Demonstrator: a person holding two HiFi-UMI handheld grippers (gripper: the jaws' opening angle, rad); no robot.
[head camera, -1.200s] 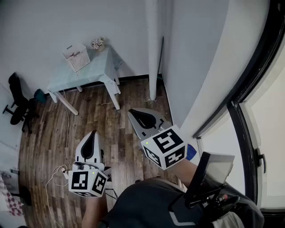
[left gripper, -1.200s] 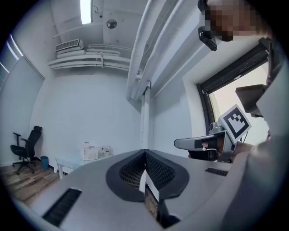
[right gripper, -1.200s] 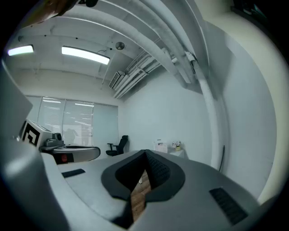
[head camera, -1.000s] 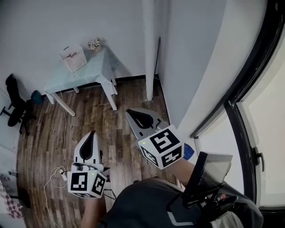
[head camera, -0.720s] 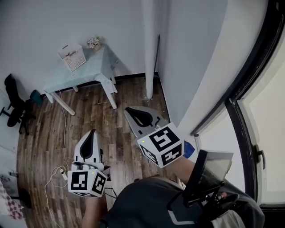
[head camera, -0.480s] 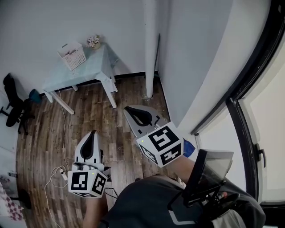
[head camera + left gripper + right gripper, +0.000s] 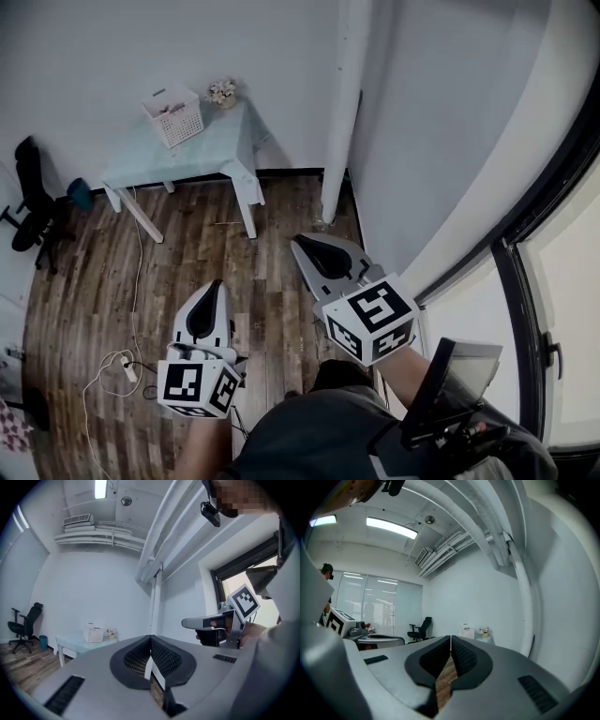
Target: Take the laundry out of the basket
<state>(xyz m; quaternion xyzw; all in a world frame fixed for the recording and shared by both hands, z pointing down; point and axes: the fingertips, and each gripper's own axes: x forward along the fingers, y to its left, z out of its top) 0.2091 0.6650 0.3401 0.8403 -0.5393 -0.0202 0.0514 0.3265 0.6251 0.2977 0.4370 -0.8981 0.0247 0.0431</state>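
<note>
Fingers (image 7: 164, 656) of the left gripper (image 7: 217, 285): pressed together tip to tip, nothing between them. Fingers (image 7: 461, 656) of the right gripper (image 7: 299, 241): likewise together, empty.

Position: both grippers are held over the wood-plank floor (image 7: 187, 253), well apart from the table (image 7: 155, 161).

Laundry basket (image 7: 176, 115): white, slatted, upright on the table's back edge against the wall. Its contents are too small to make out.

Flower pot (image 7: 223, 92): small, at the table's back right corner, just beside the basket.

Table: pale blue-green top, white legs, set along the white wall (image 7: 94, 47).

Pipe (image 7: 343, 103): white, vertical, running to the floor right of the table.

Office chair (image 7: 28, 192): black, at the room's left edge, with a teal bin (image 7: 80, 194) beside it.

Cable (image 7: 108, 370): white, looped on the floor near the left gripper.

Window (image 7: 553, 309): dark-framed, at right.
</note>
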